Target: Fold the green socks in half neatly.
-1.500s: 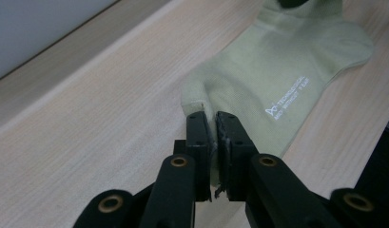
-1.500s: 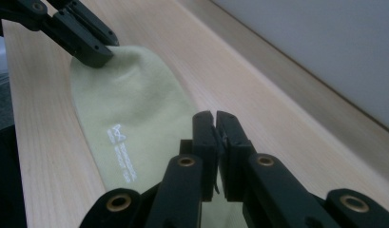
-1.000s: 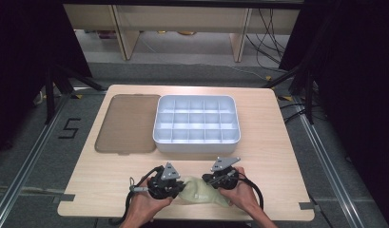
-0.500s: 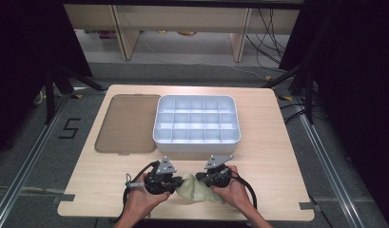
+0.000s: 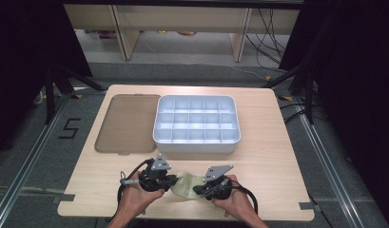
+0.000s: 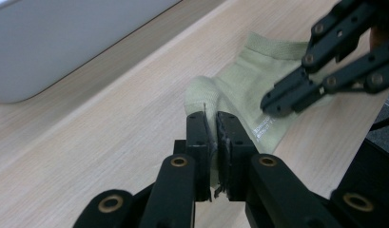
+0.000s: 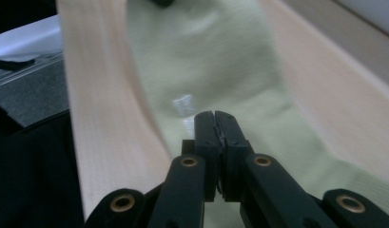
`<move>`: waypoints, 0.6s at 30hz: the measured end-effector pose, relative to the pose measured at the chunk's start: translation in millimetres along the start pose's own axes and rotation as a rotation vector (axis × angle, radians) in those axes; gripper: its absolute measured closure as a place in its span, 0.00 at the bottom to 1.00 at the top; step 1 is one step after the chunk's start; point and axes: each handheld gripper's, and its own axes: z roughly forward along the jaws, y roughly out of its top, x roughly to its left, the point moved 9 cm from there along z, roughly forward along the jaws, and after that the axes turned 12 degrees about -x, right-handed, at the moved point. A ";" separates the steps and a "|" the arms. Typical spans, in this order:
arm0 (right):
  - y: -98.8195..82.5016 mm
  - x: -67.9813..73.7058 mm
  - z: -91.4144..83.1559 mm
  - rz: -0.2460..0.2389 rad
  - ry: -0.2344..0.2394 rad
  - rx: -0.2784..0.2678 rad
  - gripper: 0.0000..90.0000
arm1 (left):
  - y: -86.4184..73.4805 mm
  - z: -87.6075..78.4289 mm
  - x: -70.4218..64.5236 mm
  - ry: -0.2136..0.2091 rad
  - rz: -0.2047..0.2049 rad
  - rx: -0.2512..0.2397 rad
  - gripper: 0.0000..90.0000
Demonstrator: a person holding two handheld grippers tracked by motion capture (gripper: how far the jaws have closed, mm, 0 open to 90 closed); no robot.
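A pale green sock [image 5: 185,186] lies flat on the wooden table [image 5: 277,161] near its front edge, between my two grippers. My left gripper [image 5: 172,183] is shut on a raised fold at the sock's rounded end [image 6: 201,92], and fabric shows between its jaws [image 6: 215,124]. My right gripper [image 5: 198,191] comes in from the other side. Its tips [image 6: 274,102] rest by the sock's printed label. In the right gripper view those jaws [image 7: 214,118] have just closed tight over the sock [image 7: 206,57], with no fabric visible between them.
A white compartment box [image 5: 197,142] stands open at the table's middle, just beyond the sock; its wall [image 6: 63,42] fills the far left of the left gripper view. A brownish translucent lid [image 5: 128,121] lies flat to the box's left. Both hands sit at the front edge.
My right gripper has shifted along the sock, first toward the left gripper, then back to the right. The left gripper and its fold have stayed put.
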 end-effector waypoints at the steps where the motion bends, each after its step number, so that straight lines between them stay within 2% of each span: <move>1: 0.0 0.0 0.0 0.000 0.000 0.000 0.99 | -0.1 -0.9 1.2 0.001 0.001 0.003 0.93; 2: -0.3 3.8 8.3 -0.043 0.012 0.013 0.99 | -0.9 -2.6 2.4 0.001 -0.002 0.011 0.93; 4: 0.0 7.4 14.6 -0.048 0.019 0.018 0.99 | -3.8 -4.7 5.6 0.016 -0.007 0.022 0.93; 8: 3.3 10.8 17.7 -0.047 0.032 0.016 0.98 | -7.7 -8.1 9.1 0.015 -0.014 0.034 0.93; 10: 6.2 6.3 14.7 -0.040 0.018 0.003 0.98 | -9.2 -9.4 10.9 0.017 -0.013 0.039 0.93; 12: 8.0 0.7 12.2 -0.042 0.002 -0.008 0.98 | -9.7 -10.1 11.7 0.016 -0.008 0.045 0.93; 13: 9.9 -12.7 3.2 -0.006 -0.045 -0.019 0.98 | -9.9 -10.5 11.7 0.018 -0.009 0.047 0.93; 14: 10.3 -17.9 0.2 -0.002 -0.058 -0.025 0.99 | -9.1 -10.6 10.3 0.021 -0.019 0.044 0.93; 15: 10.0 -27.7 -6.3 0.003 -0.092 -0.030 0.99 | -9.0 -11.5 10.0 0.018 -0.018 0.051 0.93; 18: 7.0 -45.5 -24.1 0.031 -0.149 -0.032 1.00 | -5.9 -13.0 8.2 0.019 -0.011 0.050 0.93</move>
